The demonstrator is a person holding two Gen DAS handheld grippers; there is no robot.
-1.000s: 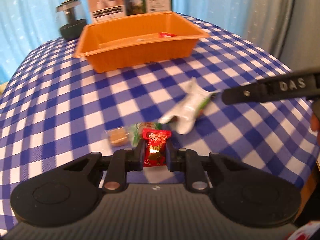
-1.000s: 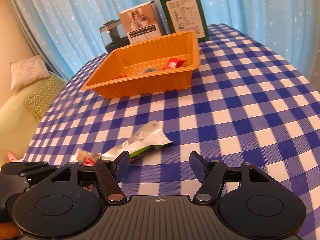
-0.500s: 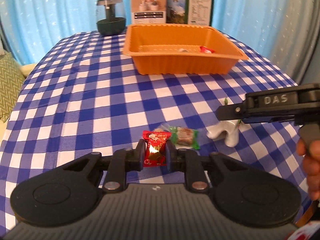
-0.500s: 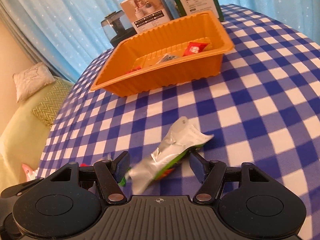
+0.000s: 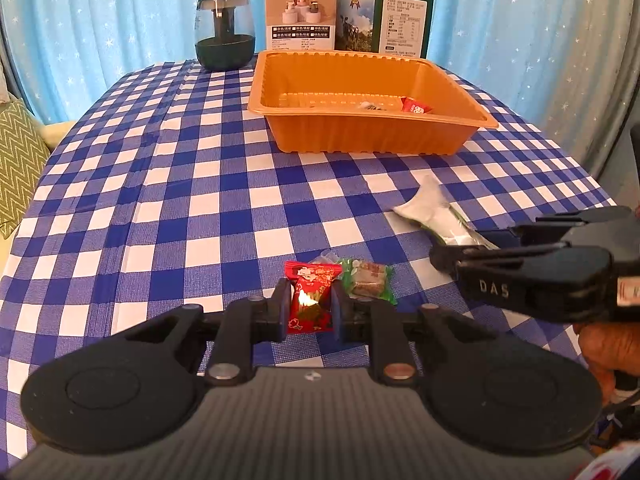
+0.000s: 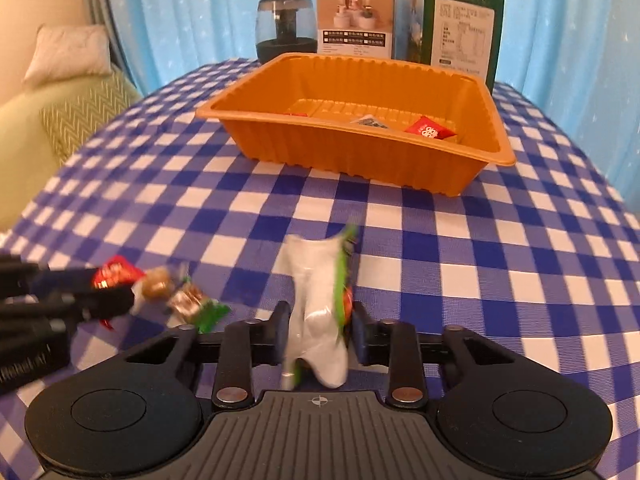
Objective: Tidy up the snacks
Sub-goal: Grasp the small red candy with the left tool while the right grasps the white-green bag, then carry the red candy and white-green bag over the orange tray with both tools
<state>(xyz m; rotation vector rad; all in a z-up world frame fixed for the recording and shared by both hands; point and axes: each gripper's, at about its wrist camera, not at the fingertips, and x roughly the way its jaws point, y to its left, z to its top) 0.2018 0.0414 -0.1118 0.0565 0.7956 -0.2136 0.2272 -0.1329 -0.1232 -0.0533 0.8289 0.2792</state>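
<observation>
My left gripper [image 5: 309,307] is shut on a red candy [image 5: 311,294], held just above the checked cloth. My right gripper [image 6: 319,330] is shut on a silver and green snack packet [image 6: 316,304], which stands up between the fingers. The packet also shows in the left wrist view [image 5: 434,212], sticking out of the right gripper [image 5: 448,256]. A green-wrapped sweet [image 5: 367,276] and a small tan sweet [image 6: 157,282] lie on the cloth between the grippers. The orange tray [image 5: 372,138] sits farther back and holds a red packet [image 6: 429,131] and other small snacks.
Behind the tray stand a dark glass jar [image 5: 225,32], a white box [image 5: 301,16] and a green box [image 5: 384,16] in front of a blue curtain. A green sofa with cushions [image 6: 76,112] lies off the table's left side. The table edge curves down on both sides.
My right gripper moved forward over the silver packet and shut on it, and the packet now stands upright. My left gripper kept its hold on the red candy and swung left to face the tray.
</observation>
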